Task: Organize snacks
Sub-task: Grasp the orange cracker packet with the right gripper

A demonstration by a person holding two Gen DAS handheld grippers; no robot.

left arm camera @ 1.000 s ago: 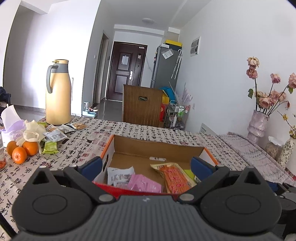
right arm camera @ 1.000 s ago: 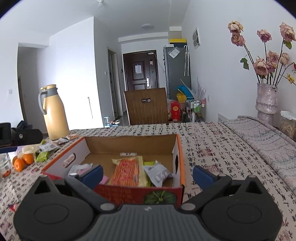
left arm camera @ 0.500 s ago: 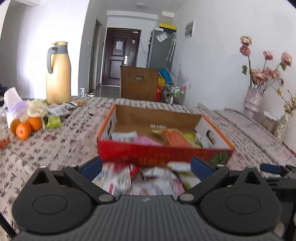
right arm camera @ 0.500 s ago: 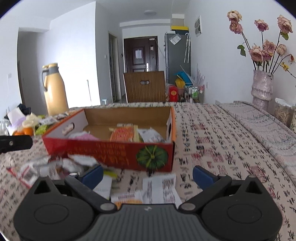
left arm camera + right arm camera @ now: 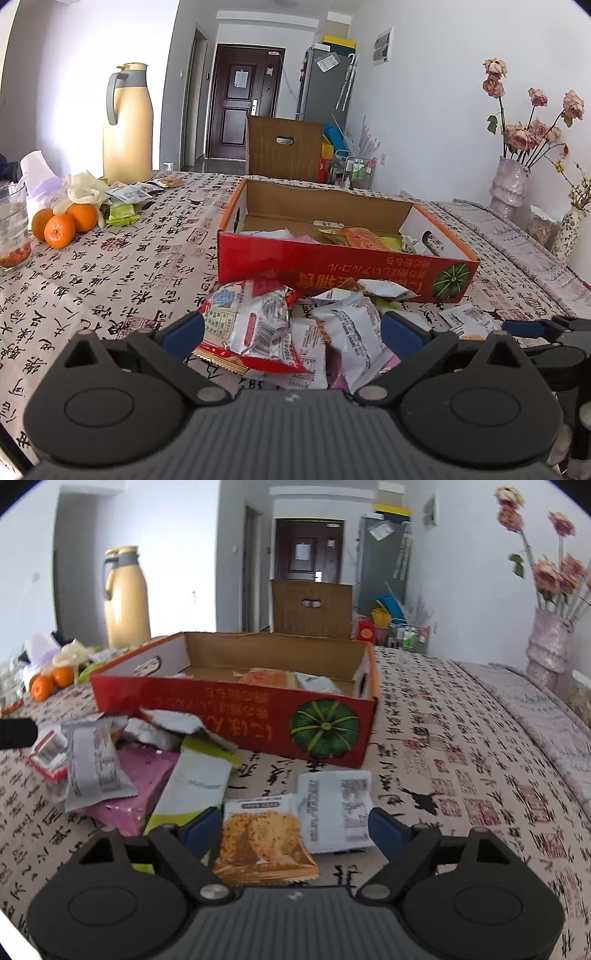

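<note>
A red cardboard box with a pumpkin picture holds several snack packets. A pile of loose snack packets lies on the table in front of it. My left gripper is open, low over a red-and-white packet and a white packet. My right gripper is open, its jaws either side of an orange cracker packet and a white packet. A green-and-white packet and a pink packet lie to its left.
At the far left of the table stand a cream thermos jug, oranges, a glass, a tissue pack and more snack packets. A vase of dried roses stands at the right. A wooden chair back is behind the table.
Both grippers have pulled back from above the box and dropped low to the loose packets in front of it. Both stay open.
</note>
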